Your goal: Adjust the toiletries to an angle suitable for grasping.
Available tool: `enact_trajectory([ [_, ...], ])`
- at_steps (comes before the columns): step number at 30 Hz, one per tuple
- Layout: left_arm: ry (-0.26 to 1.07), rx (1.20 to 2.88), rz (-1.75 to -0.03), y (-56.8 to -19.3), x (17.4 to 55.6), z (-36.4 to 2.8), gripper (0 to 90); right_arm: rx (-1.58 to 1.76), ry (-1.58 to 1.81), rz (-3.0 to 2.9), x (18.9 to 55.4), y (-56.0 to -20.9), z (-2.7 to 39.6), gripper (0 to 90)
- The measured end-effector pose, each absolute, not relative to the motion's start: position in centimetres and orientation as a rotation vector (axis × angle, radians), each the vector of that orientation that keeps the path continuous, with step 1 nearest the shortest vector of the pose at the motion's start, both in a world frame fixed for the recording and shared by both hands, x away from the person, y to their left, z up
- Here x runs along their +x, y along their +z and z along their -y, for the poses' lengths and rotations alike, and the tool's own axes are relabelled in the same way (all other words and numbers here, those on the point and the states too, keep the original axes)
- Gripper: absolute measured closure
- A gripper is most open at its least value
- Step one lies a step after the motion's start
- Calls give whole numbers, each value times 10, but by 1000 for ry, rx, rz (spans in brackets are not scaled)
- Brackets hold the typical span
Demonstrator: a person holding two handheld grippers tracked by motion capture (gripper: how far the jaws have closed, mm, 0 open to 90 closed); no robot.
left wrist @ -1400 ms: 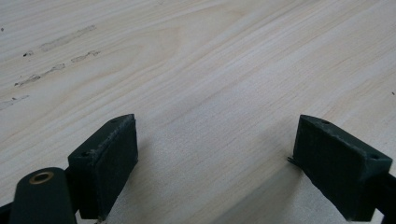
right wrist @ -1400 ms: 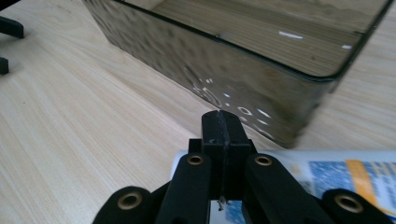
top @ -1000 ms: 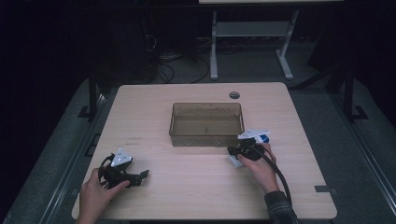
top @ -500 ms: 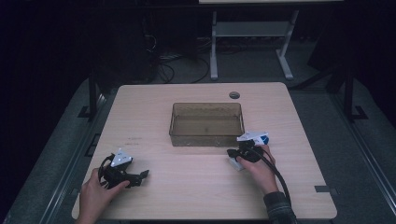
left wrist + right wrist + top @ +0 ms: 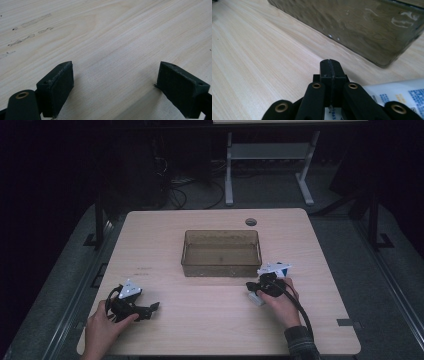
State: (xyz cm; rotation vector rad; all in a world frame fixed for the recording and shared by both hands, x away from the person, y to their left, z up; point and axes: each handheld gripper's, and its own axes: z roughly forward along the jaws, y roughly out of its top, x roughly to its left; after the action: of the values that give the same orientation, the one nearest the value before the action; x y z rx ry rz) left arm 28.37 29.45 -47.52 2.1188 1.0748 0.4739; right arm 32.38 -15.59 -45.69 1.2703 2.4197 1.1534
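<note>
Thing in hand: white packet [image 5: 255, 299], flat on the surface [image 5: 200, 330] at near right, just near of the near right corner of the brown see-through bin [image 5: 221, 268]. Tucked right under the right gripper [image 5: 250, 285]; touching or a hair apart, cannot tell from the high view.

Along the right gripper [image 5: 330, 67] in its own view: fingers [image 5: 325, 72] shut, pad against pad, nothing clearly between. Tiny sliver at the bottom of the seam, too small to call. Packet [image 5: 397, 95] showing below and to the right of the fingers, printed face up, long axis running off to the right, roughly along the bin [image 5: 352, 27] wall. No grip on the packet as far as visible. Tips aimed past the packet, bin wall close ahead.

Left gripper [image 5: 150, 310] resting at near left, well apart from packet and bin. In its own view [image 5: 113, 80], fingers [image 5: 61, 80] spread wide, bare wood between, holding nothing.

Judgement for the coming move: a right-hand job, left far too distant. Packet beside and beneath the tips, not ahead of them, so likely open up first, then back off and come down across the packet's short side. Bin looks empty, just far and left of the packet.
</note>
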Motion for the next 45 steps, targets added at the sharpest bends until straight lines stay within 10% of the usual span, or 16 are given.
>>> enact_trajectory([
  [45,474,2121,-1074,-475,284,-295,128,1302,1105,-2403,282,-454,188,900],
])
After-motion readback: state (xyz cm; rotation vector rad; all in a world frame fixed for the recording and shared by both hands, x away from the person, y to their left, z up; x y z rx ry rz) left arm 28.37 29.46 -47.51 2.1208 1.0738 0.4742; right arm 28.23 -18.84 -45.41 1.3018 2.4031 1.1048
